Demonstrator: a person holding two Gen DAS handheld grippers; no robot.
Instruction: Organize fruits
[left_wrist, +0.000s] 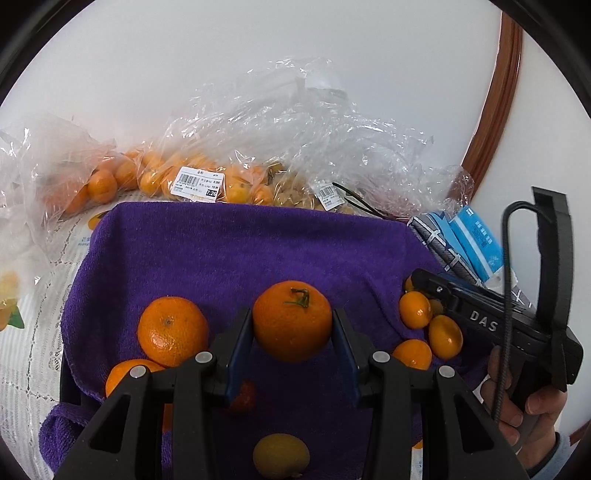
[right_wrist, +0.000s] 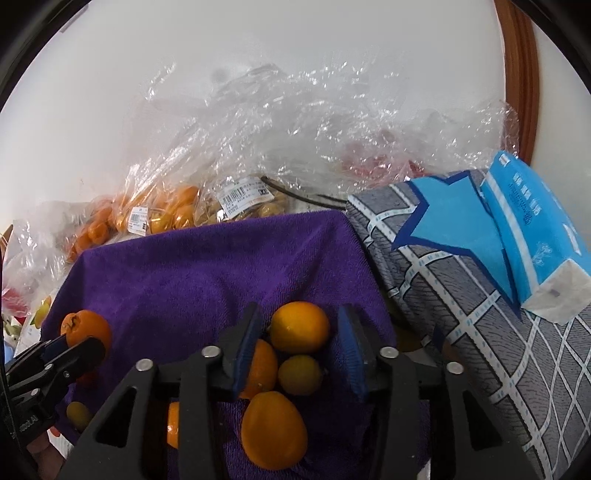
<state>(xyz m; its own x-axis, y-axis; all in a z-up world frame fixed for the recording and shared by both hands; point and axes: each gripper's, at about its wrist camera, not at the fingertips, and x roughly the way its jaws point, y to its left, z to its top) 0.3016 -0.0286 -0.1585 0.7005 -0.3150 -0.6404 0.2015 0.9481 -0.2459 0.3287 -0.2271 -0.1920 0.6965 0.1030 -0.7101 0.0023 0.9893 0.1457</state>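
Note:
A purple towel lines a bin that holds loose fruit. My left gripper is shut on a stemmed mandarin, both blue pads pressing its sides. Two more mandarins lie to its left on the towel. The right wrist view shows my right gripper open around a kumquat, with a gap at each pad. Other kumquats are heaped under it. From the left wrist, the right gripper reaches in over a kumquat cluster, a hand on its grip.
Clear plastic bags of oranges and a labelled bag are piled behind the towel against a white wall. A grey checked cloth with a blue star and a blue tissue pack lie to the right. A brown wooden frame curves beyond.

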